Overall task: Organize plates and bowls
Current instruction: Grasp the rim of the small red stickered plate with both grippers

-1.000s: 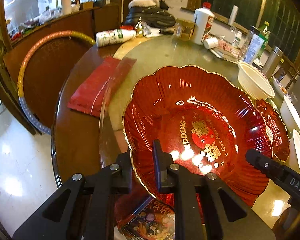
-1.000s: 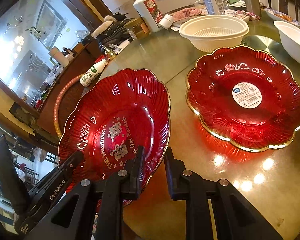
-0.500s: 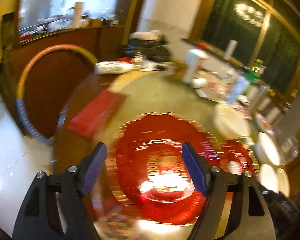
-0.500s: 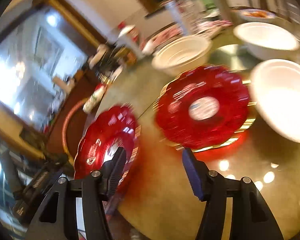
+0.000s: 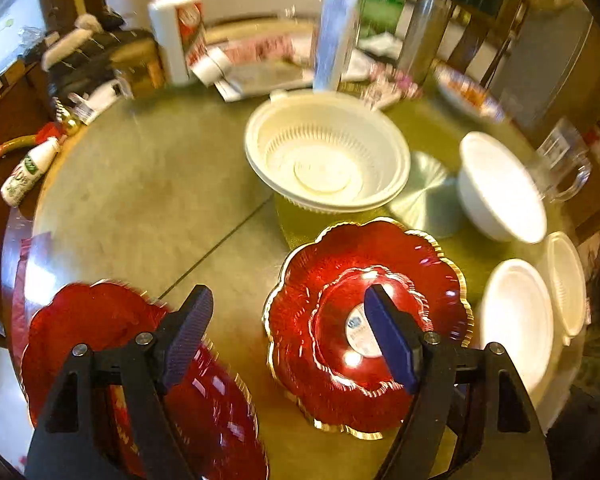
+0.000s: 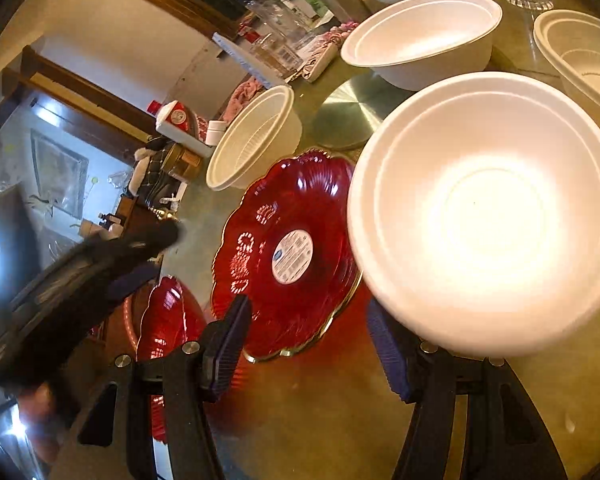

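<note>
The left gripper [image 5: 288,340], a black two-finger tool with dark blue ribbed pads, points steeply down toward the worktop. Its jaws stand wide apart and nothing is between them; no pad presses on anything. In the right wrist view this same left gripper [image 6: 80,276] shows at the left side as a blurred black body with its blue pads.

The right gripper [image 6: 312,344], also black with dark blue ribbed pads, points down at a smaller slope and is rolled, so the scene looks tilted in its view. Its jaws are also apart, somewhat less wide than the left ones, and they hold nothing.
</note>
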`<state>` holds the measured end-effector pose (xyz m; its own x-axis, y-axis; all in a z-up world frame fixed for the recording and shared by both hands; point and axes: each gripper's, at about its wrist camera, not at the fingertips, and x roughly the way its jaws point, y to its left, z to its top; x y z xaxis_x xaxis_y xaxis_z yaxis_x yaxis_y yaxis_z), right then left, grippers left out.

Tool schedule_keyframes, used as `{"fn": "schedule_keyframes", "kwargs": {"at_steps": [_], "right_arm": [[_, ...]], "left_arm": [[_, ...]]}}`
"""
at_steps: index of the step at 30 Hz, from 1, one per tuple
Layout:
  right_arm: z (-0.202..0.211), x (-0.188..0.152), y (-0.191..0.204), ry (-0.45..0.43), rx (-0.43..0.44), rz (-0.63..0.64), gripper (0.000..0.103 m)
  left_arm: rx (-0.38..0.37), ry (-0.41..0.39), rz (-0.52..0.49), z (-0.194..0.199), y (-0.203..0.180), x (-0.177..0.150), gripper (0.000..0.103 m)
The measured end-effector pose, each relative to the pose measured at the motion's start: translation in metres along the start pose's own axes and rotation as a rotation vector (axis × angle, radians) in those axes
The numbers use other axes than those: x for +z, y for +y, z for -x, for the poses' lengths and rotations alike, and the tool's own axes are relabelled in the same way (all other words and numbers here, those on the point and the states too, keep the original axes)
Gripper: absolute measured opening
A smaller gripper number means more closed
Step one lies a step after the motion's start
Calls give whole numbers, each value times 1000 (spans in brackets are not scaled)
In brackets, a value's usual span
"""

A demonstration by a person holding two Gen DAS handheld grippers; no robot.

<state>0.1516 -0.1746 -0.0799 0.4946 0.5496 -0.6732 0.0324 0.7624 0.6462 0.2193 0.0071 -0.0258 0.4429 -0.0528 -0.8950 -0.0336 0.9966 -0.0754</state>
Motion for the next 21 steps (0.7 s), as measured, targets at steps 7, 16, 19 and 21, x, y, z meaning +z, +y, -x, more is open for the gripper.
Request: {"fn": "schedule_keyframes", "kwargs": {"at_steps": [7,16,19,21], "right_arm": [[-11,9,-7,7,6,-18,62],[-13,7,-7,11,-49,27,14],[-9,6,-2,-2,-43,40,14],[-2,3,3,-27,-52,63,14]], "left_arm": [[65,133,-17,-45,-9,7,79],[145,60,-110,-32,-14,-2,24],[152,6,-122,-11,-15,-9,21],[167,-49,-135,8,-17,-15,20]]}}
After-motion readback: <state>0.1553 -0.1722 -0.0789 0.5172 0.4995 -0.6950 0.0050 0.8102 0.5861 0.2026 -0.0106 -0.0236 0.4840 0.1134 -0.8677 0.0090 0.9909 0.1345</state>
